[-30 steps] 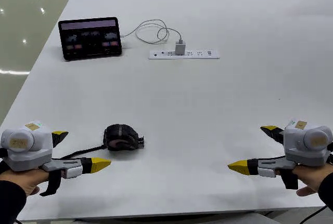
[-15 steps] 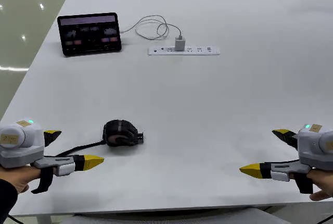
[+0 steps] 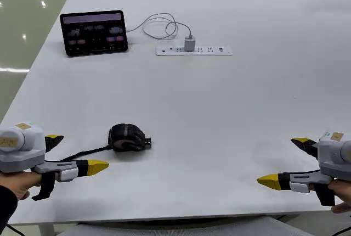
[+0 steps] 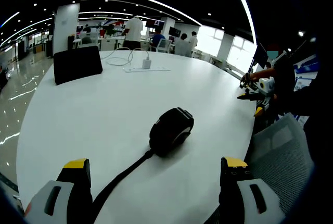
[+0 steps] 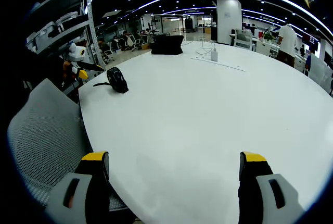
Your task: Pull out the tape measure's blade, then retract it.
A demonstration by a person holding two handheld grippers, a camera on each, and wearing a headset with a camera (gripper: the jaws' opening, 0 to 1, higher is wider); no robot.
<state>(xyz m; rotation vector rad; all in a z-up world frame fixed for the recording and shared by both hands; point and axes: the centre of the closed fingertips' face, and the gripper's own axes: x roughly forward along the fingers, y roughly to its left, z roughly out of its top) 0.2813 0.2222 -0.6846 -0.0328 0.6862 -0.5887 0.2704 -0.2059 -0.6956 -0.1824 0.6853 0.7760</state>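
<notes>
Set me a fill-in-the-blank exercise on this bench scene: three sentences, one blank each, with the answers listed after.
1. The left gripper and the right gripper both have their jaws ____.
2. The tape measure lies on the white table, untouched, nearer the ____ of the two grippers.
3. The white charger is plugged into the ____, which lies to the right of the tablet.

Missing words: open; left; power strip.
</notes>
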